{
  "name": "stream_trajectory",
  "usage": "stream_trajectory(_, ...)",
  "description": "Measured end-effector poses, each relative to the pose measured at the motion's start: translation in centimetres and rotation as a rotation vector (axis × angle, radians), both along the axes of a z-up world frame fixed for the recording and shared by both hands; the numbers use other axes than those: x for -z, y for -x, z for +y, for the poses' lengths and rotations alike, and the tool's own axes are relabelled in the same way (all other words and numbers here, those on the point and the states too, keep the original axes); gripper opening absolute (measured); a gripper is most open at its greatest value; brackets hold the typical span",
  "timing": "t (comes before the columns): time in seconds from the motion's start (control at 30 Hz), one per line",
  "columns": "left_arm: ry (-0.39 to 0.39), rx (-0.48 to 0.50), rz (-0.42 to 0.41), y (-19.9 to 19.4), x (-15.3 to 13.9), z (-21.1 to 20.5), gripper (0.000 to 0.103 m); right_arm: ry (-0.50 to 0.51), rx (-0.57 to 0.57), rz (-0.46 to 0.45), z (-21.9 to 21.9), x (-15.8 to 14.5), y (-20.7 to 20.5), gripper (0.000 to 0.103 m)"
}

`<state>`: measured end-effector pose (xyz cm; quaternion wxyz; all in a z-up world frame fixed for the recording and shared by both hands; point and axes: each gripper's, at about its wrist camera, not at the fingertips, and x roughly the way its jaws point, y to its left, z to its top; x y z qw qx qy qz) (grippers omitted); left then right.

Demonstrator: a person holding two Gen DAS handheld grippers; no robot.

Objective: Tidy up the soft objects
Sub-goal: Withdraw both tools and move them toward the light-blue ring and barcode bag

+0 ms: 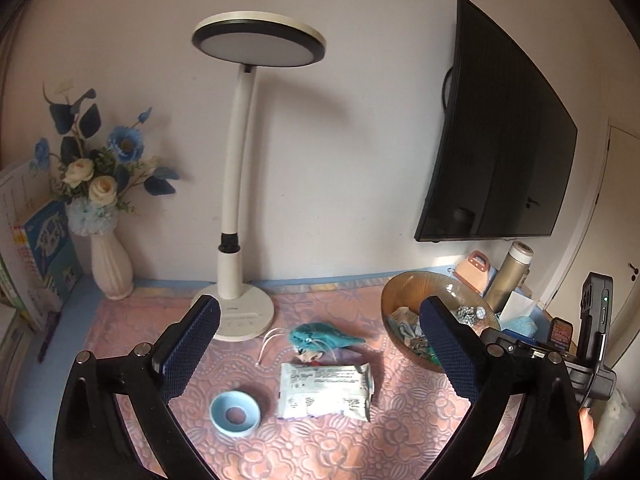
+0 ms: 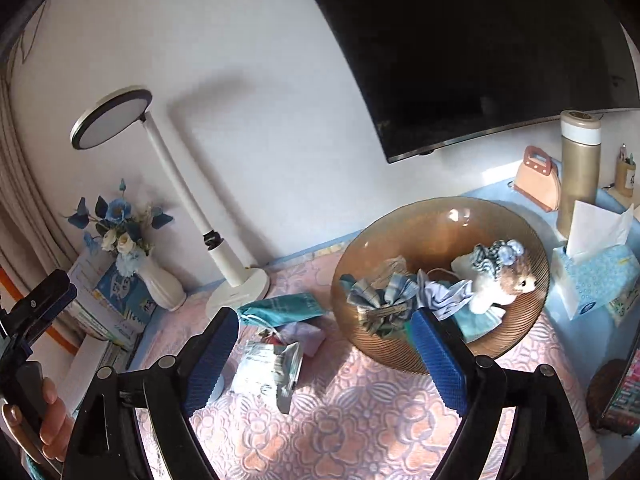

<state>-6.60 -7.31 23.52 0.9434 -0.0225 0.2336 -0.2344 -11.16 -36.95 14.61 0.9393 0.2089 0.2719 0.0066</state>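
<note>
An amber ribbed bowl (image 2: 436, 224) sits on a pink floral-patterned cloth (image 2: 360, 420), near a teal pouch (image 2: 280, 308).

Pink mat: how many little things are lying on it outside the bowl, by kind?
Pouches: 2, the teal pouch and the lilac pouch
Wipes pack: 1
Blue ring: 1
Total: 4

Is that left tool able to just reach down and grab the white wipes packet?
Probably yes. The left tool hangs open above the wipes packet, which lies flat on the pink cloth with nothing on top; only the blue ring sits nearby.
</note>
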Motion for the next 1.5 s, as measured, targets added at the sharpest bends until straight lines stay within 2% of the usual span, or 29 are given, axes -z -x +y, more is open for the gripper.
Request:
stream_trajectory(0.07,-0.006,-0.047,0.011,0.1,1.5,2.0,0.102,-0.012,-0.028,0.018,1.6,1.0,-0.4,0.087)
stream_trajectory(0.17,-0.05,-0.129,0.039,-0.6,5.6,4.4,0.102,-0.008,-0.072,0.055,3.7,3.2,-1.1,0.087)
stream_trajectory(0.27,-0.08,-0.198,0.142,-2.5,11.4,6.9,0.102,0.073,-0.107,0.038,5.5,5.4,-1.3,0.087)
stream_trajectory(0.37,-0.006,-0.227,0.288,-4.3,17.2,9.1,0.102,0.169,-0.139,0.045,6.7,7.9,-1.6,0.089)
stream_trajectory(0.47,0.012,-0.263,0.327,-4.9,20.6,9.9,0.101,0.169,-0.179,0.081,6.8,10.5,-2.4,0.089)
stream_trajectory(0.53,0.02,-0.245,0.368,-5.2,20.9,9.8,0.102,0.152,-0.182,0.118,6.3,12.3,-3.0,0.089)
stream_trajectory(0.6,0.039,-0.234,0.332,-4.7,20.7,9.8,0.102,0.097,-0.178,0.184,5.4,13.3,-3.9,0.089)
stream_trajectory(0.8,0.041,-0.238,0.381,-5.2,21.3,9.6,0.102,-0.024,-0.199,0.192,3.5,14.0,-4.1,0.092)
stream_trajectory(1.17,0.141,-0.262,0.444,-5.9,22.2,11.3,0.102,-0.118,-0.222,0.216,2.4,14.7,-4.0,0.092)
stream_trajectory(1.4,0.08,-0.276,0.423,-5.6,21.9,10.5,0.102,-0.101,-0.214,0.223,2.6,14.7,-4.1,0.092)
stream_trajectory(1.5,0.019,-0.299,0.431,-5.3,21.7,10.1,0.102,-0.061,-0.205,0.217,3.1,14.3,-4.1,0.092)
